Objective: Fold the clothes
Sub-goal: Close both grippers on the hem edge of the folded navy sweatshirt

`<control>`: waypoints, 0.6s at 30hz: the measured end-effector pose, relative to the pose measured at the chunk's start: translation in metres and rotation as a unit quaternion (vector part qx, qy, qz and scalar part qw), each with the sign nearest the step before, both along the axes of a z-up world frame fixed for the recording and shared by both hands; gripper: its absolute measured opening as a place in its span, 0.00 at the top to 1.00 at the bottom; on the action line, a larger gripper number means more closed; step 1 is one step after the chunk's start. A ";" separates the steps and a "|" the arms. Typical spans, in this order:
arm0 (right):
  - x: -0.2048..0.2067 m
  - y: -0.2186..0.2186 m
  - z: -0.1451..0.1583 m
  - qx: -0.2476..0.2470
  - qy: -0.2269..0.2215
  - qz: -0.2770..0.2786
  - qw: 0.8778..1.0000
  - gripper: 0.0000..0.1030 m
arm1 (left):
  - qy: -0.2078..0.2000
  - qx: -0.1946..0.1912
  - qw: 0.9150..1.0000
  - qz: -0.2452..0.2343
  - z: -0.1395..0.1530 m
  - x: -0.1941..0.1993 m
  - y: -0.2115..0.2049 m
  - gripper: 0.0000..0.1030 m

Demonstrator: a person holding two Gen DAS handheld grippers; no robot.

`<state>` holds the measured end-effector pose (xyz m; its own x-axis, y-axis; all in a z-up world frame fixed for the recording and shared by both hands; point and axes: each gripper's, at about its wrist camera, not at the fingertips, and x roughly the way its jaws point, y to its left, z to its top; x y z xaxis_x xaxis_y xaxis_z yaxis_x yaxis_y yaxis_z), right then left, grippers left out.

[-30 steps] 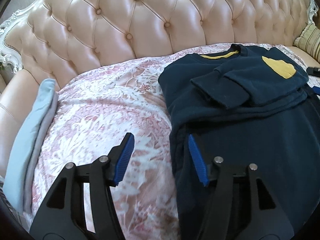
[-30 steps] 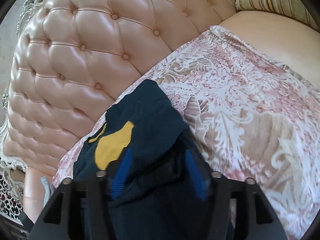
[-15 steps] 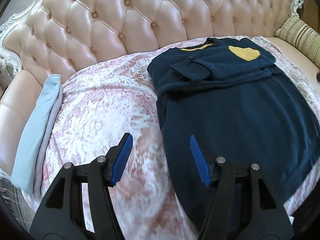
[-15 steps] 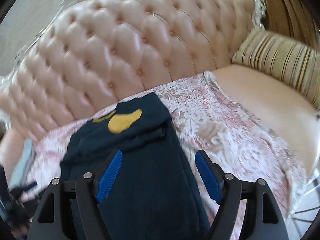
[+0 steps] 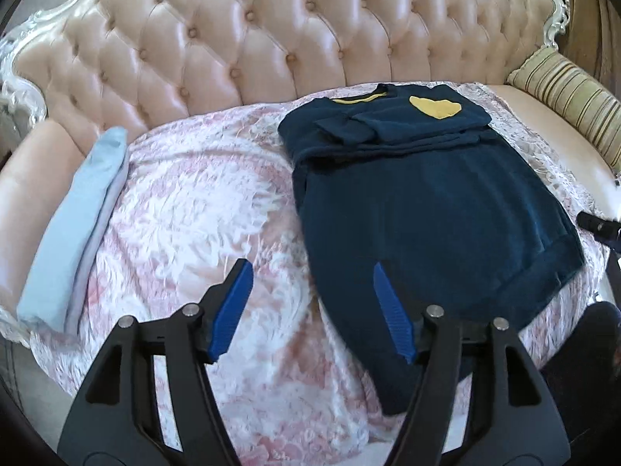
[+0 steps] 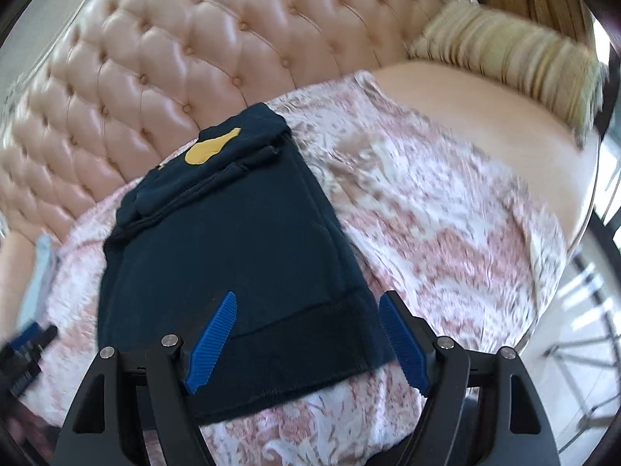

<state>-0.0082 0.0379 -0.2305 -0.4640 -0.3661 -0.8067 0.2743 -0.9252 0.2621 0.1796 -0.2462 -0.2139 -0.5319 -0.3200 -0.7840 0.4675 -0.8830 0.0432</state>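
On a tufted sofa [image 5: 240, 39], both sleeves lying tucked across the navy sweatshirt [image 5: 427, 194], the left gripper [image 5: 310, 306] and right gripper [image 6: 306, 341] are hovering agape near its hem, a lengthwise fold likely coming

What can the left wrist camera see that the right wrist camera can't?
Only the left wrist view shows the whole folded light blue cloth lying flat at the sofa's left end; the right view catches just a blurry sliver of it. Only the right wrist view shows the bright railing beside the sofa. Both share the navy sweater, its yellow patch, the pink floral cover and the striped cushion.
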 end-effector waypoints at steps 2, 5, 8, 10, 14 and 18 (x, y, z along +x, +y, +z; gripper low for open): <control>0.000 0.015 0.006 -0.017 -0.005 -0.001 1.000 0.25 | 0.023 0.020 0.999 -0.025 -0.004 0.015 0.001 0.34; 0.000 0.038 0.014 -0.044 -0.014 -0.001 0.999 0.25 | 0.033 0.011 0.996 -0.087 -0.014 0.038 0.015 0.34; -0.003 0.052 0.016 -0.058 -0.029 0.018 0.998 0.25 | 0.044 0.002 0.988 -0.149 -0.024 0.062 0.029 0.34; -0.006 0.059 0.013 -0.068 -0.043 0.038 0.996 0.25 | 0.049 -0.007 0.981 -0.187 -0.030 0.076 0.039 0.34; -0.007 0.063 0.012 -0.035 -0.035 0.069 0.996 0.25 | 0.052 -0.057 0.972 -0.221 -0.028 0.093 0.058 0.34; -0.007 0.052 0.010 0.015 -0.022 0.154 0.988 0.25 | 0.077 -0.108 0.960 -0.247 -0.020 0.108 0.070 0.34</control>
<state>-0.0153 0.0899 -0.2207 -0.2991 -0.4600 -0.8360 0.5324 -0.8075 0.2539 0.2879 -0.1766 -0.2339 -0.7648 -0.1453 -0.6277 0.0104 -0.9769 0.2134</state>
